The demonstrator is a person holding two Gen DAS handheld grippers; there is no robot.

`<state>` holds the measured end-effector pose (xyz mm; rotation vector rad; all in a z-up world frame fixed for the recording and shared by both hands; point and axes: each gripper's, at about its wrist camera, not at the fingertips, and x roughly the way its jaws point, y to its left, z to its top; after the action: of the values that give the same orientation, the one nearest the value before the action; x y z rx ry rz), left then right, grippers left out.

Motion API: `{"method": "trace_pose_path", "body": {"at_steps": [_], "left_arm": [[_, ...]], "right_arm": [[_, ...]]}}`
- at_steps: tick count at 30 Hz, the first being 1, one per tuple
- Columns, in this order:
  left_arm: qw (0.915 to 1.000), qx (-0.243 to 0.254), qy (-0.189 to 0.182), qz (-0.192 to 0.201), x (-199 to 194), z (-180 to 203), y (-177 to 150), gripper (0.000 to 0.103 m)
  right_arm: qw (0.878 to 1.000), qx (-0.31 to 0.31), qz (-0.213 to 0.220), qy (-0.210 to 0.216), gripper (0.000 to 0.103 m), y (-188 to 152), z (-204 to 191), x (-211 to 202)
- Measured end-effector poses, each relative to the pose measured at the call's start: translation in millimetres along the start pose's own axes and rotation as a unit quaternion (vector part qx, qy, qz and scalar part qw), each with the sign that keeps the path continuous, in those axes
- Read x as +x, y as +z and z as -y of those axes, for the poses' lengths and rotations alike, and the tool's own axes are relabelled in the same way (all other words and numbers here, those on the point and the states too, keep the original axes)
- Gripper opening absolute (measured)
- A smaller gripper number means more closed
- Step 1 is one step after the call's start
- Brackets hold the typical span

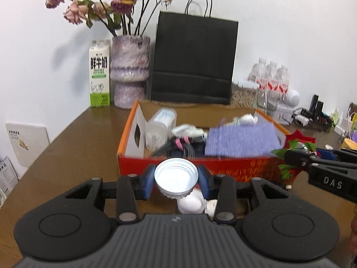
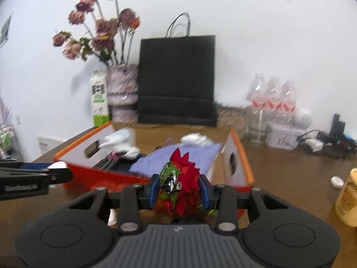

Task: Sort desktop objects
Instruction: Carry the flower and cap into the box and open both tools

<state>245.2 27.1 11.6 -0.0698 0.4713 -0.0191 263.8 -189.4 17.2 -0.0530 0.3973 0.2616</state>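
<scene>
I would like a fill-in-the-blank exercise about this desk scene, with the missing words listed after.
1. The left tool is shut on a white ____.
2. The right tool grips a red ____ ornament.
3. The purple cloth lies inside the orange ____.
4. The paper bag by the wall is ____.

Missing words: cap; flower; box; black

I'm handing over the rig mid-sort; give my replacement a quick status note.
Left tool: shut on a white lid, held just short of the orange box.
Right tool: shut on a red flower clip, also at the box's near wall.
Already in the box: purple cloth, swab container, dark comb.
Left to do: drop both items in. White pieces remain on the table below the left tool.
</scene>
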Motion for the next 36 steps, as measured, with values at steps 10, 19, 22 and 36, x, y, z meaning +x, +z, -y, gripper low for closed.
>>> {"method": "trace_pose_path", "body": {"at_steps": [10,19,22,36], "left_arm": [[0.9994,-0.001,0.016,0.031,17.9,2.1,41.8,0.041],[0.999,-0.011,0.039,0.018,57.0,-4.0,43.4,0.041],[0.999,-0.005,0.043,0.013,67.0,-6.1,40.4,0.041],[0.9972,0.033,0.064,0.019,80.0,4.7,28.7,0.043]], "right_arm": [[0.998,0.012,0.015,-0.055,0.036,26.5,31.1,26.3],[0.998,0.009,-0.015,-0.066,0.036,21.3,39.3,66.5],[0.998,0.006,-0.02,-0.06,0.036,18.2,37.4,74.4],[0.998,-0.009,-0.032,-0.045,0.038,10.8,32.1,86.0]]}}
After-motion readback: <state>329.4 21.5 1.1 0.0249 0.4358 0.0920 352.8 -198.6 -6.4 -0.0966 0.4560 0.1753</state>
